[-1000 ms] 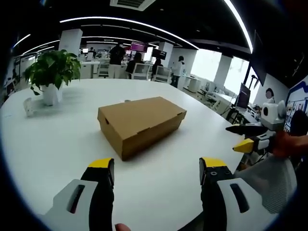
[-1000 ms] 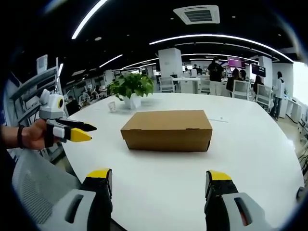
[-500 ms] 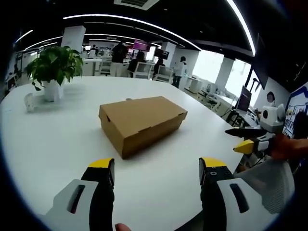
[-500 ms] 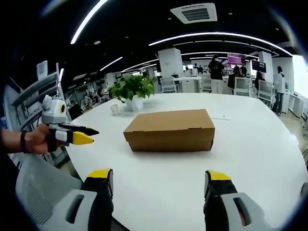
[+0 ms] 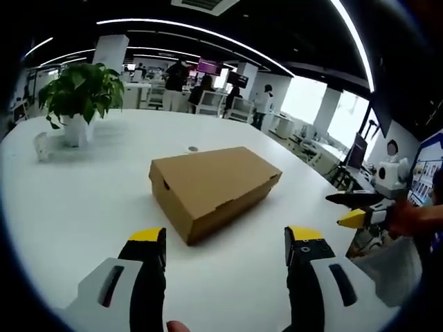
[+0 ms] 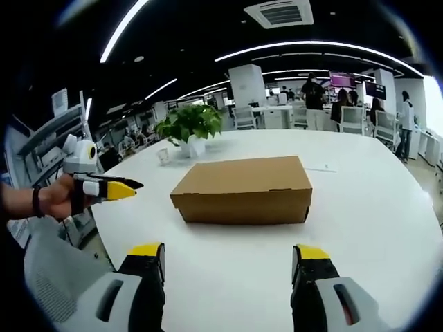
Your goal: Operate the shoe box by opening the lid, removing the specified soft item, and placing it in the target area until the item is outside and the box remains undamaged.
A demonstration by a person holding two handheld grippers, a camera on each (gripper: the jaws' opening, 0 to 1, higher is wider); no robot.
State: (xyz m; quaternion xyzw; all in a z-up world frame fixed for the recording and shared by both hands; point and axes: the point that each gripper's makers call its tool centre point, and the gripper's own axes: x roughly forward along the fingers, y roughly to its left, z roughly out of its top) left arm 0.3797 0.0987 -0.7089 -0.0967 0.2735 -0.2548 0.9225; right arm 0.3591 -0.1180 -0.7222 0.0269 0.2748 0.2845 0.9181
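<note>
Both views nearer the shoe box (image 5: 213, 188), lid shut, bare table (image 5: 76, 200) around, both hand-held grippers released

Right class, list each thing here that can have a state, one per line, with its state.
Brown cardboard shoe box: lid shut, flat on the white round table.
Left gripper: jaws open, empty.
Right gripper: jaws open, empty.
Green potted plant: upright on the table.
</note>
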